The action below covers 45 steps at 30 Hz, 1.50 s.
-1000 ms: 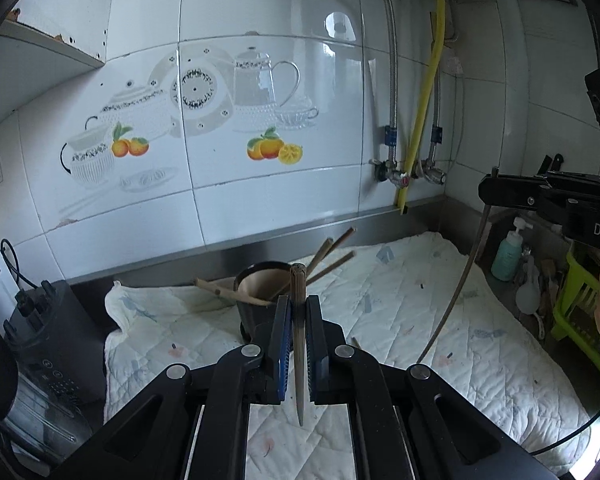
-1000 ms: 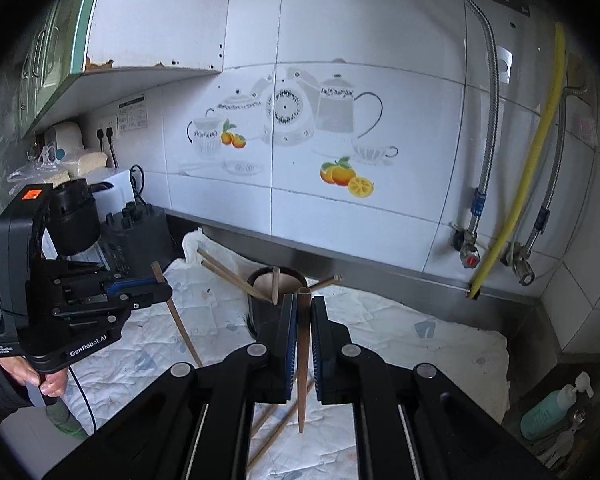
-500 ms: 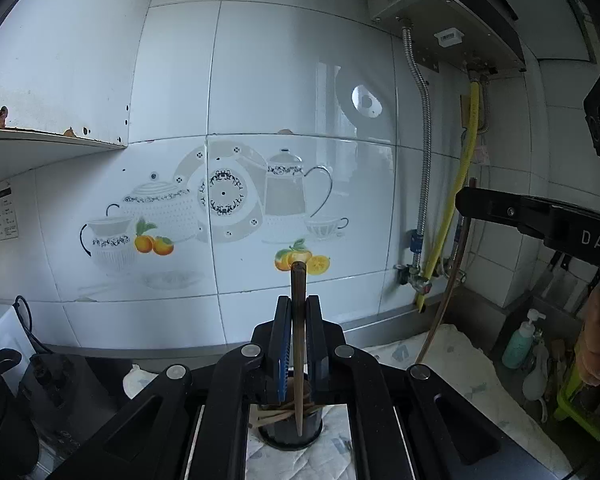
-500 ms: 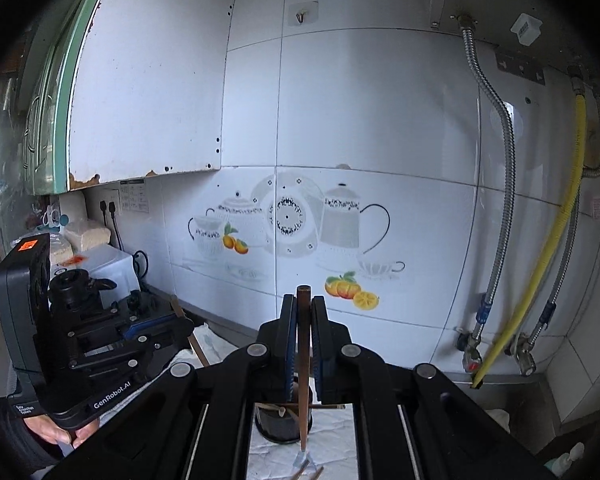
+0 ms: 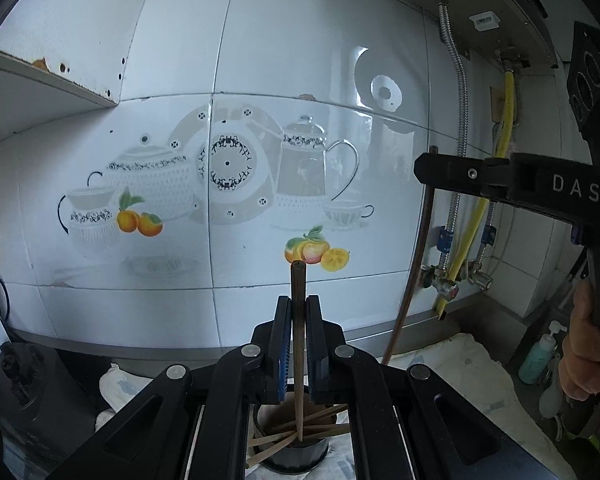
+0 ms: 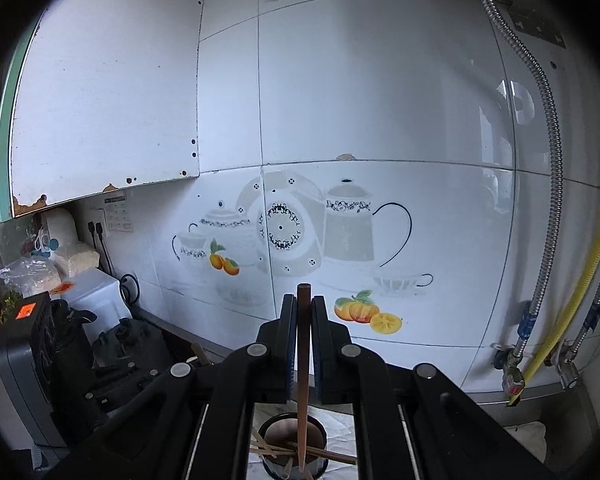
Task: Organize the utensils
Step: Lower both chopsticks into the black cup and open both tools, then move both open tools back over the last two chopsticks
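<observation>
My left gripper is shut on a brown chopstick held upright, its tip pointing down into a dark cup that holds several chopsticks. My right gripper is shut on another brown chopstick, also upright, its tip down over the same cup. The right gripper also shows in the left wrist view, high on the right, with its chopstick hanging down. The left gripper's body shows at the left in the right wrist view.
A tiled wall with teapot pictures stands close behind the cup. A white quilted cloth covers the counter. Gas pipes run down at the right. A dark appliance sits at the left, a soap bottle at the right.
Both grippers have risen and come in over the cup, so the views now face the wall. Both chopstick tips now point down into the cup.
</observation>
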Tool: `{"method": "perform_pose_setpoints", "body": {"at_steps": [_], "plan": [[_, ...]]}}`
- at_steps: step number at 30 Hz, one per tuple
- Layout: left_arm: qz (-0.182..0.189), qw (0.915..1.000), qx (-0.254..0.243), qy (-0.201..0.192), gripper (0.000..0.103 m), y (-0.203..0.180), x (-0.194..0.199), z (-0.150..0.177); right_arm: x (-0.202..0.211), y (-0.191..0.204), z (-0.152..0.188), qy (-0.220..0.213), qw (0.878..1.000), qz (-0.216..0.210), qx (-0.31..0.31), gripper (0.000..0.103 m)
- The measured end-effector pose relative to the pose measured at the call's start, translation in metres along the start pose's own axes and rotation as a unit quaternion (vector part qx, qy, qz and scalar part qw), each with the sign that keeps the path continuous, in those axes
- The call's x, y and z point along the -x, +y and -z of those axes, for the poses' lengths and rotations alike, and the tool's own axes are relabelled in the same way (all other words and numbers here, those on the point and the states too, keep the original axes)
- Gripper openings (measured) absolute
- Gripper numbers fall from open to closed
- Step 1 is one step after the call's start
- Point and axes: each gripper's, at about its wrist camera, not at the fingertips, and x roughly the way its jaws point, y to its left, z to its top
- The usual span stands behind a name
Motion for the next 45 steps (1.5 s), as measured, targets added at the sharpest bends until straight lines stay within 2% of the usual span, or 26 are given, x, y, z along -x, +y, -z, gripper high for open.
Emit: {"method": "perform_pose_setpoints", "body": {"at_steps": [8,20,26,31,38,39,43,45], "plan": [[0.007,0.9992,0.031,0.025,0.006,0.021,-0.023,0.025,-0.03,-0.002,0.011,0.006,1.0,0.004,-0.008,0.009],[0.013,0.9982,0.024,0.054,0.007,0.023,-0.026,0.049,-0.068,-0.004,0.044,0.061,0.998,0.027,0.011,0.009],[0.018,0.9973,0.018,0.069,0.008,0.018,-0.024,0.053,-0.077,-0.006,0.059,0.103,0.994,0.027,0.012,0.009],[0.015,0.9968,0.011,0.077,0.009,0.013,-0.02,0.054,-0.072,-0.007,0.062,0.115,0.993,0.027,0.009,0.009],[0.011,0.997,0.008,0.076,0.012,0.012,0.001,0.05,-0.038,-0.01,0.054,0.105,0.994,0.029,0.002,0.012],[0.011,0.9971,0.005,0.076,0.013,0.011,0.006,0.051,-0.03,-0.01,0.055,0.102,0.994,0.031,0.003,0.012],[0.001,0.9978,-0.01,0.065,0.028,0.006,0.033,0.054,0.004,-0.009,0.063,0.088,0.996,0.031,0.006,0.017],[0.0,0.9978,-0.013,0.065,0.028,0.005,0.047,0.057,0.02,-0.009,0.072,0.085,0.996,0.033,0.006,0.02]]}}
